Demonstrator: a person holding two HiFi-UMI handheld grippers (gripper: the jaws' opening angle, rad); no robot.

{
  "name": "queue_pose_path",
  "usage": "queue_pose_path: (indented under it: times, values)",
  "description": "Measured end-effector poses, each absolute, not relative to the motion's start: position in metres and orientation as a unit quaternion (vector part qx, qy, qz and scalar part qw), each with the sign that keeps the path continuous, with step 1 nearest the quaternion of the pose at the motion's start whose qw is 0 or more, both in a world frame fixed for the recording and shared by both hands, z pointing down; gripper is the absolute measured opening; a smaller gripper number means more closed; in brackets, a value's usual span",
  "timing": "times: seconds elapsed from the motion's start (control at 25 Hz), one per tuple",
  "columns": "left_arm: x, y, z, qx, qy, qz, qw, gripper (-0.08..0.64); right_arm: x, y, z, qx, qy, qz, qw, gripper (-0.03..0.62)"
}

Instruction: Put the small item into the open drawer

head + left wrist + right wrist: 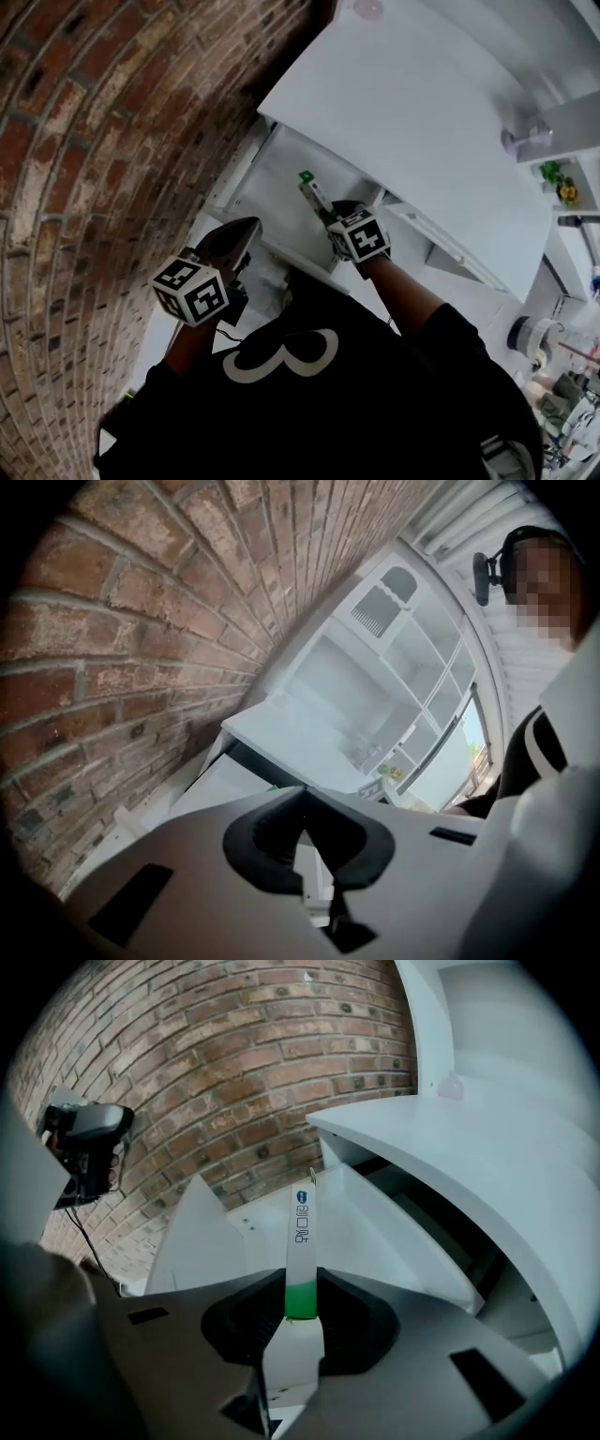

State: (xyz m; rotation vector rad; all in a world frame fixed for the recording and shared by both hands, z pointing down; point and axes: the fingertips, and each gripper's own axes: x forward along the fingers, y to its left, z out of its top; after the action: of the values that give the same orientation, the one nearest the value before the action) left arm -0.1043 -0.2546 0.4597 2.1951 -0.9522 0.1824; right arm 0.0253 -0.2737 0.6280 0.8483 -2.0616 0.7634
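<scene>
The small item [301, 1241] is a flat white strip with a green end and a blue mark near its tip. My right gripper [302, 1286] is shut on its green end, and the strip sticks out forward over the open white drawer [352, 1232]. From the head view the item [308, 186] hangs above the drawer's inside [272, 192], with the right gripper [325, 212] at the drawer's right front. My left gripper [247, 229] is at the drawer's front left edge. Its jaws meet at the tips, with nothing between them [301, 795].
A brick wall [103, 141] runs close along the left of the drawer. The white cabinet top [412, 122] overhangs the drawer's back. White shelves [403, 667] rise behind it. A small potted plant [562, 183] stands at the far right.
</scene>
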Motion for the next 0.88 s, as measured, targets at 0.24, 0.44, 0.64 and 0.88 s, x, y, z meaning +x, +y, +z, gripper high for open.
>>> queue_pose_path:
  times: [0.24,0.44,0.64,0.88]
  values:
    - [-0.111,-0.256,0.472,0.841,-0.379,0.079,0.378,0.002,0.024,-0.283,0.656,0.327,-0.794,0.279,0.429,0.095]
    - [-0.113,-0.259,0.478,0.838,-0.384,0.097,0.376,0.002,0.026,-0.287,0.678,0.321,-0.779,0.279,0.46,0.095]
    - [-0.116,-0.258,0.482,0.833,-0.388,0.099,0.381,0.002,0.033,-0.291,0.692,0.323,-0.767,0.268,0.484,0.095]
    - [-0.122,-0.257,0.49,0.821,-0.399,0.104,0.394,0.002,0.032,-0.3,0.717,0.314,-0.761,0.251,0.509,0.095]
